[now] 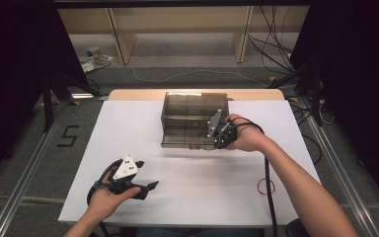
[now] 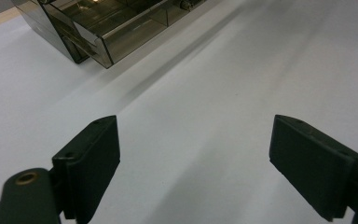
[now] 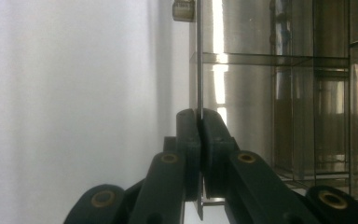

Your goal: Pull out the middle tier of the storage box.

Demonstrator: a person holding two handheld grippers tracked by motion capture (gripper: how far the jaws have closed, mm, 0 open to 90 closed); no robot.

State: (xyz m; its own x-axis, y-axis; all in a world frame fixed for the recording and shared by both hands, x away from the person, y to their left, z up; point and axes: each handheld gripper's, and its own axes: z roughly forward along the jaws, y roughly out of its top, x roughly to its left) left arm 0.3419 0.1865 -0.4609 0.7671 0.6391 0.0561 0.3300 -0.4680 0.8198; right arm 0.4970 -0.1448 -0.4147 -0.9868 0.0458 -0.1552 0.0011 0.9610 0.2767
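Right hand-held gripper (image 1: pixel 220 134), frame centre, clamps the front panel of the smoky transparent plastic drawer box (image 1: pixel 190 116) — compartments' contents indiscernible; left hand-held gripper (image 1: pixel 145 175), lower left, gapes over the white table (image 1: pixel 187 192).

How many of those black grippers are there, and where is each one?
2. The left gripper hovers open over the near left of the white table. The right gripper is shut on the front panel of the smoky box at the middle.

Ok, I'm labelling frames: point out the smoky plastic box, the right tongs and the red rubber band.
smoky plastic box (image 1: pixel 187 121): high view, top face.
right tongs (image 3: pixel 200 140): right gripper view, between tips.
red rubber band (image 1: pixel 266 186): high view, its loop.
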